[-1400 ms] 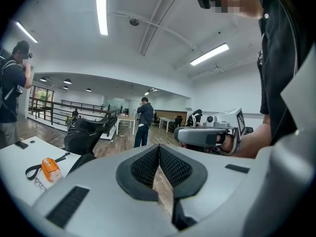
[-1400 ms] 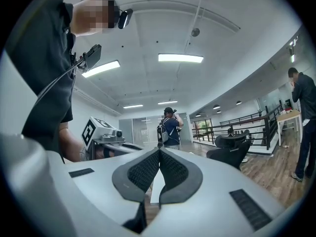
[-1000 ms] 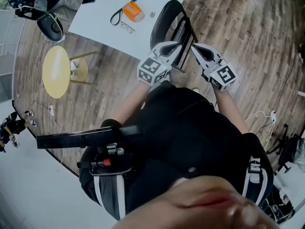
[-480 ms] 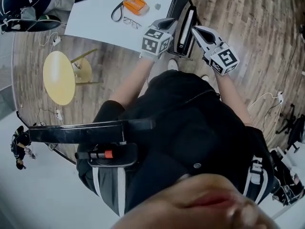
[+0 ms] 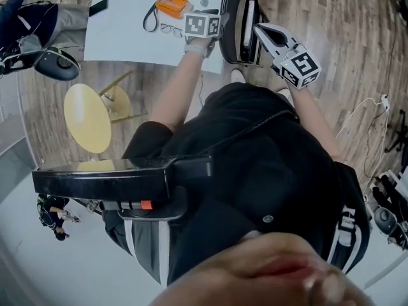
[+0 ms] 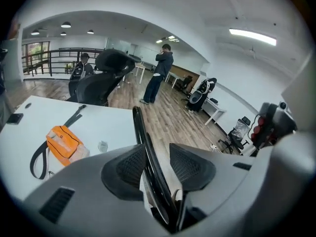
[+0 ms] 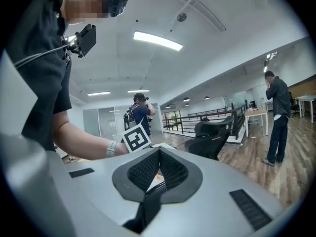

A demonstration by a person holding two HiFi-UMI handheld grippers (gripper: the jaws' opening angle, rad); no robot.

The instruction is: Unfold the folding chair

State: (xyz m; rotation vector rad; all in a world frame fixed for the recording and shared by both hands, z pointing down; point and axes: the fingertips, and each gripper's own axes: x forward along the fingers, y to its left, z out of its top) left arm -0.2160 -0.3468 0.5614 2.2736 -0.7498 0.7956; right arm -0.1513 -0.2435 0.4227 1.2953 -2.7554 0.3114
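Observation:
The folded black chair (image 5: pixel 239 18) stands on edge beside the white table (image 5: pixel 127 24) at the top of the head view. My left gripper (image 5: pixel 220 23) is at its left rim. In the left gripper view the thin curved black rim (image 6: pixel 140 132) runs between the jaws of the left gripper (image 6: pixel 157 149), which have just been opening and stand open, with a gap on the right side. My right gripper (image 5: pixel 259 30) is at the chair's right edge. The right gripper (image 7: pixel 159 152) is shut there, with a black chair part (image 7: pixel 147 206) pinched low between its pads.
An orange pouch (image 5: pixel 172 4) with a black strap and a pair of glasses (image 5: pixel 171 29) lie on the table. A yellow stool (image 5: pixel 89 116) stands to the left on the wooden floor. Black office chairs (image 6: pixel 103 80) and a standing person (image 6: pixel 158 73) are farther off.
The chair and both grippers have shifted toward the table at the top of the head view. My left gripper slid farther along the chair's left rim, up beside the table's edge.

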